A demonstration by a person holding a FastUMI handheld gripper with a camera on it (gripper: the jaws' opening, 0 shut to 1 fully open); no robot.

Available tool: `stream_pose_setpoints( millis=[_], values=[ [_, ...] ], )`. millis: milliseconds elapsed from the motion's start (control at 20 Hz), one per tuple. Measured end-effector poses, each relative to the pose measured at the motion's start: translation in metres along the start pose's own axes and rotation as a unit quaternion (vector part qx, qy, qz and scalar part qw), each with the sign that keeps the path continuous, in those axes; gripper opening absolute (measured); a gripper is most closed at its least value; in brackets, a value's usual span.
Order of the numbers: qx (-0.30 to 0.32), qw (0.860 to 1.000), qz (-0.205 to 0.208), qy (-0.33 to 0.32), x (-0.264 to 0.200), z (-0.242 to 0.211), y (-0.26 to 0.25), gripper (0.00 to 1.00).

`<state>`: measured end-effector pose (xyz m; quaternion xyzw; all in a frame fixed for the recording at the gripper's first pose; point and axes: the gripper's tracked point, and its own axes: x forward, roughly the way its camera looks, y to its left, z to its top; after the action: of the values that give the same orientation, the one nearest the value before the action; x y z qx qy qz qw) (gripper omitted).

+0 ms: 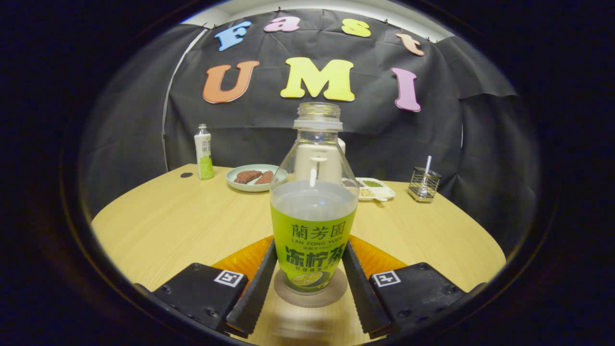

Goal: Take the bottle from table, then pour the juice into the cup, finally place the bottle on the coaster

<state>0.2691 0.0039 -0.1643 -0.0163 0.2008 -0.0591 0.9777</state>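
A: Start at the far left of the table (182, 226) – what's the small bottle (204, 152) doing back there?

B: It stands upright near the back edge, well apart from the work. I'd judge it's a bystander, parked where the fingers won't brush it. Next to it is a pale plate (236, 185) with two brown pieces (254, 177) on it, also kept to the rear

A: And the middle?

B: That's the juice bottle (313, 226), uncapped, upright, green label facing us, liquid reaching up to about the top of the label. Its base sits on the round brown coaster (331, 297), roughly centred. Through the clear neck a whitish cup (317, 166) shows behind it, so my guess is the pouring is done and this is the final placement

A: What about the gripper (310, 283)?

B: Its two ribbed fingers (257, 283) flank the lower label, one each side. They look parted a little wider than the bottle, with a thin gap on the right, though the left may be grazing the label; I can't tell for sure if there is any pressure. That reads like a release: bottle standing on its own, fingers opened just enough to back away without tipping it

A: Further right?

B: A white divided dish (377, 188) with greenish and pale bits, then a wire holder (423, 184) with a metal utensil standing in it, both well clear
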Motion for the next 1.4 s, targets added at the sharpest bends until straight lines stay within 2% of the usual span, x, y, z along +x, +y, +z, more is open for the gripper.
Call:
stream_pose_setpoints(
  millis=[250, 350, 450, 1050, 1400],
  values=[
    [0.002, 1.000, 0.015, 0.006, 0.004, -0.003, 0.002, 0.89],
    [-0.001, 1.000, 0.018, 0.004, 0.002, -0.001, 0.000, 0.96],
    [0.001, 1.000, 0.021, 0.000, 0.000, 0.002, 0.000, 0.98],
    [0.005, 0.999, 0.032, -0.005, -0.033, -0.001, 0.000, 0.99],
    [-0.004, 0.999, 0.026, -0.020, -0.081, 0.003, 0.002, 0.99]
  ],
)
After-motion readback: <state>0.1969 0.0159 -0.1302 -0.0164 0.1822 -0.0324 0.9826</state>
